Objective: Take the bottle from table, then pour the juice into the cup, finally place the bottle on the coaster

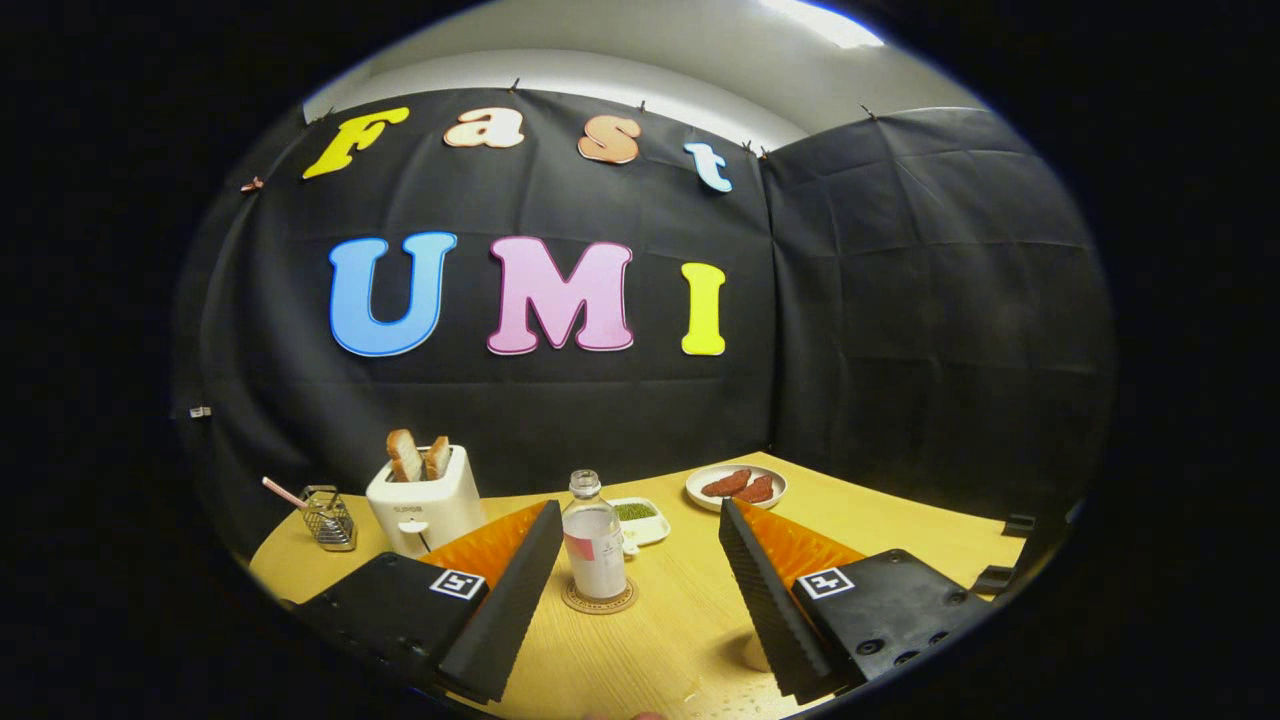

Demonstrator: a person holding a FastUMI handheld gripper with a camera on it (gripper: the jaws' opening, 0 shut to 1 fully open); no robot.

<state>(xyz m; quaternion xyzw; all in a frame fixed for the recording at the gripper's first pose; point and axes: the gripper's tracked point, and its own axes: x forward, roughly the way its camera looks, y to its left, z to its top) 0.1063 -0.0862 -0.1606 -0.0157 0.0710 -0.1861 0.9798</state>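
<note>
1. gripper [640,560]: fingers spread wide apart, grasping nothing; both fingers hang over the table [900,540].
2. bottle [594,540]: clear, uncapped, upright on the round coaster [599,598]. it stands between the two fingers, close to the left finger and clear of the right one.
3. cup [755,652]: a pale rounded object, mostly hidden behind the right finger; its contents cannot be determined.
4. toaster [425,510]: white, behind the left finger, with two bread slices [418,455] standing in its slots.
5. wire holder [328,518]: left of the toaster, with a pink-handled utensil leaning in it.
6. small dish [638,518]: just behind the bottle, holding green contents.
7. plate [737,485]: farther back, near the booth corner, holding reddish-brown pieces.
</note>
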